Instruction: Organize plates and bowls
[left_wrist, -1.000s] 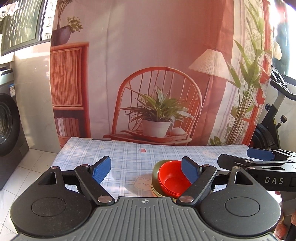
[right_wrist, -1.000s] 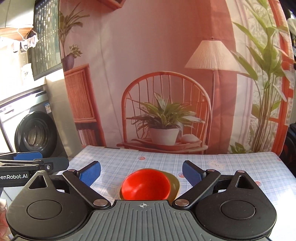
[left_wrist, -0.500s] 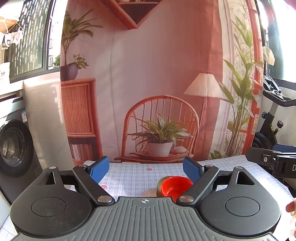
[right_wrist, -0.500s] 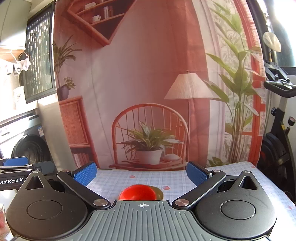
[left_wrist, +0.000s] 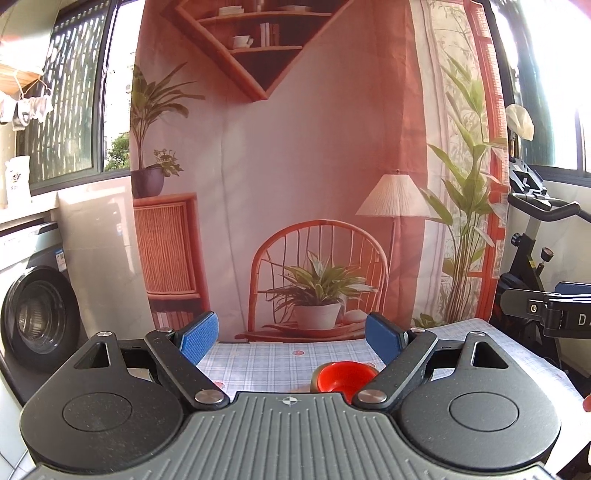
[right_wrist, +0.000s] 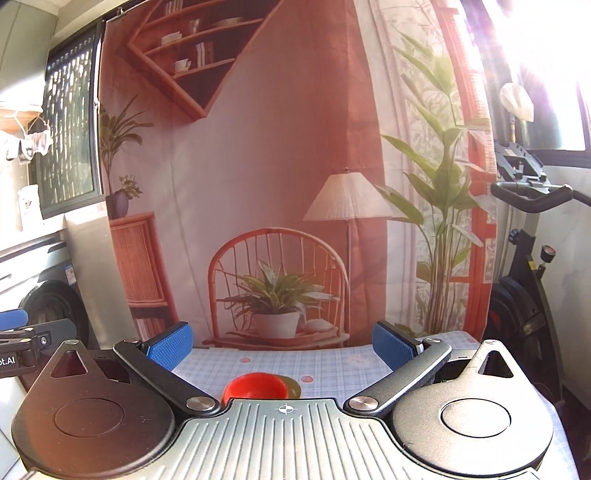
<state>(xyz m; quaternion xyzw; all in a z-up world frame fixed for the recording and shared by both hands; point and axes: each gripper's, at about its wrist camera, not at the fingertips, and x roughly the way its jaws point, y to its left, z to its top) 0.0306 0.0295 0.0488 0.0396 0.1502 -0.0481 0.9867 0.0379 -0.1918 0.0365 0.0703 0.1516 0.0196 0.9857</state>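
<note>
Pulled back and tilted upward since a second ago: both wrist views now take in far more of the printed backdrop and its corner shelf, far less of the pale blue checked tablecloth (left_wrist: 266, 363). Glossy red plastic bowl (left_wrist: 341, 376), large and near between the fingers a second ago, now small and low in frame, half hidden behind each gripper body. Sits nested in a dull olive-green shallow dish (right_wrist: 291, 386), only a sliver of that rim showing, both resting on the cloth near the table's front edge.

Suggests stacking done for this pair, judging by the nested pieces left alone on the table; no other plates or bowls visible, so likely near the end or between items.

Left gripper (left_wrist: 291, 341): blue-padded fingers (left_wrist: 197, 338) spread wide, nothing between them, held level and well clear of the bowl. Right gripper (right_wrist: 282, 341): fingers likewise wide apart and empty, aimed at the backdrop above the bowl. Side by side, each one's tip visible at the edge of the other's view.
</note>
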